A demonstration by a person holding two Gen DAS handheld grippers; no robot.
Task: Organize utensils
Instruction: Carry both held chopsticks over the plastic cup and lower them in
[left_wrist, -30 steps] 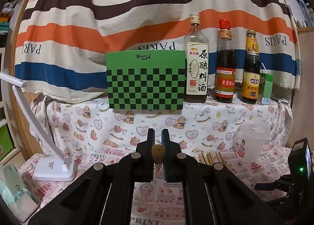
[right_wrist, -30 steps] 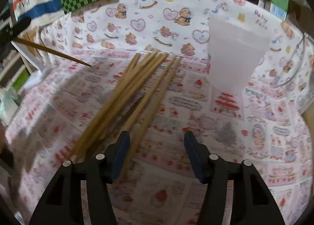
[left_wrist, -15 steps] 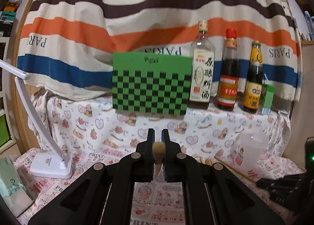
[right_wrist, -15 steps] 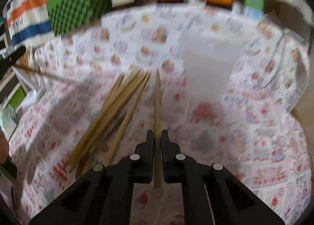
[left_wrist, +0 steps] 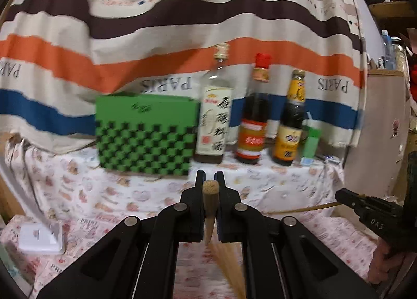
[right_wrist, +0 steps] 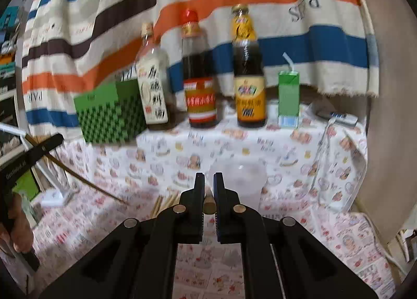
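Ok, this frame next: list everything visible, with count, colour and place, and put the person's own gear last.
Held wooden chopstick: one per claw, tan.
Loose wooden chopsticks: a few, tan, on the printed cloth.
Translucent plastic cup: one, whitish, ahead of the right claw.
Glass sauce bottles: three, clear and dark, back shelf.
Green checkered box: one, left of the bottles.
Green drink carton: one, right of the bottles.
White lamp base: one, far left.
Left claw: shut on a chopstick.
Right claw: shut on a chopstick.

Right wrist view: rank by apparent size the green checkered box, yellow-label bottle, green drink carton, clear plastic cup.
Largest to smallest:
1. green checkered box
2. yellow-label bottle
3. clear plastic cup, though nearer the camera and partly hidden by the right gripper, so rank versus carton is unsure
4. green drink carton
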